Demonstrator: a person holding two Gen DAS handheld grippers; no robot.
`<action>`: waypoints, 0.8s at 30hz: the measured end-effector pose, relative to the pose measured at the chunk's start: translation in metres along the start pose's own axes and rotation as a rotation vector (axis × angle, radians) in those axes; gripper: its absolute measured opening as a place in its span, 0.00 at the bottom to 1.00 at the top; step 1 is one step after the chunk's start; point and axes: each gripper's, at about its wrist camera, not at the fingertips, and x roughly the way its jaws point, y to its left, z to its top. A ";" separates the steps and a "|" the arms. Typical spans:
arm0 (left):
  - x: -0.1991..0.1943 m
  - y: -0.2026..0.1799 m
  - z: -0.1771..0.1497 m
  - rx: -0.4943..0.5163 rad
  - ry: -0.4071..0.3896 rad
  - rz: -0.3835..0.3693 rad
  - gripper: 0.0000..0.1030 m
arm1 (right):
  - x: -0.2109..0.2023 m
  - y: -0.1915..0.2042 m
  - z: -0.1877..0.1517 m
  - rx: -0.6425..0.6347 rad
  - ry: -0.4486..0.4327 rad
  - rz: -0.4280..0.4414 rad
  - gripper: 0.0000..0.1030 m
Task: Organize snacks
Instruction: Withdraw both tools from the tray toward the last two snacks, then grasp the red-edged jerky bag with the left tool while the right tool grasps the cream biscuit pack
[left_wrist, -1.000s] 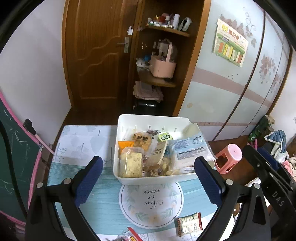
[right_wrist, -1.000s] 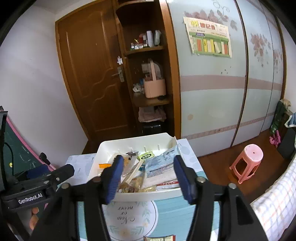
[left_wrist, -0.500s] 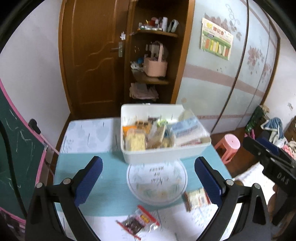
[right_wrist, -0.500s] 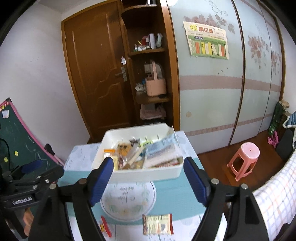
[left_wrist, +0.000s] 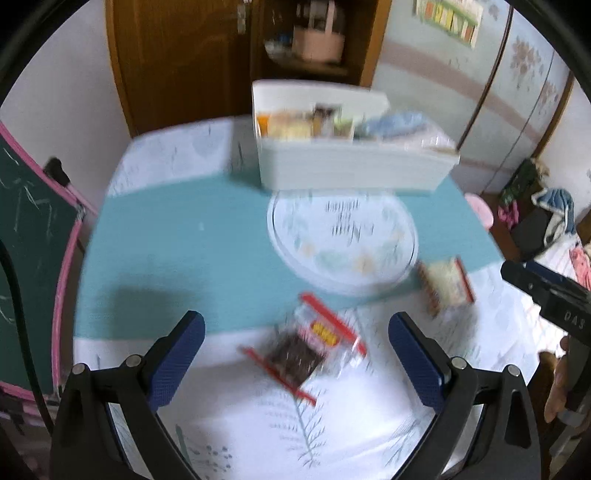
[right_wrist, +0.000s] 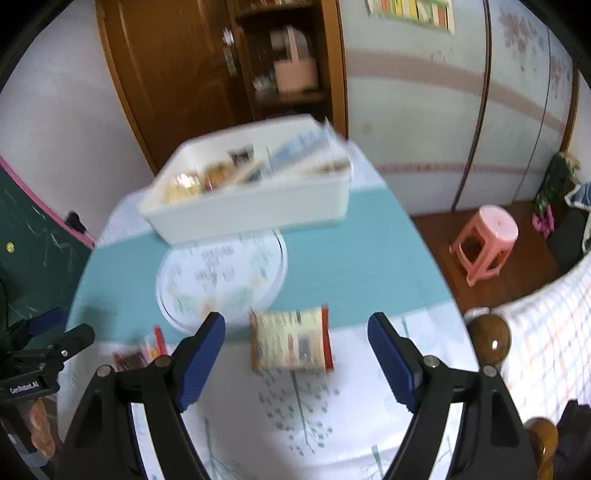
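A clear snack packet (left_wrist: 301, 350) with red edges and dark contents lies on the counter (left_wrist: 177, 258) between the wide-open, empty left fingers (left_wrist: 177, 356). Only the right wrist view centres the cream-and-red packet (right_wrist: 291, 339) — also flat, between the spread, empty right fingers (right_wrist: 201, 354) — and the pink stool (right_wrist: 484, 240). The white bin (right_wrist: 251, 206) of snacks sits at the far side.

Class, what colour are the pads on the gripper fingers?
Dark blue pads on black arms, clearest in the right wrist view.

Pink stool (right_wrist: 485, 240) on wooden floor far right; brown door (right_wrist: 166, 74) at back; green chalkboard (left_wrist: 26, 221) far left; pink basket (right_wrist: 295, 72) on shelf.
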 end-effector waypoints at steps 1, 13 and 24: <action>0.007 0.000 -0.005 0.010 0.021 0.003 0.96 | 0.006 -0.002 -0.006 0.001 0.019 -0.004 0.78; 0.051 0.000 -0.033 0.149 0.157 0.036 0.96 | 0.055 -0.007 -0.024 0.023 0.162 0.042 0.78; 0.069 0.010 -0.031 0.138 0.211 0.017 0.96 | 0.092 0.010 -0.019 -0.074 0.211 0.004 0.79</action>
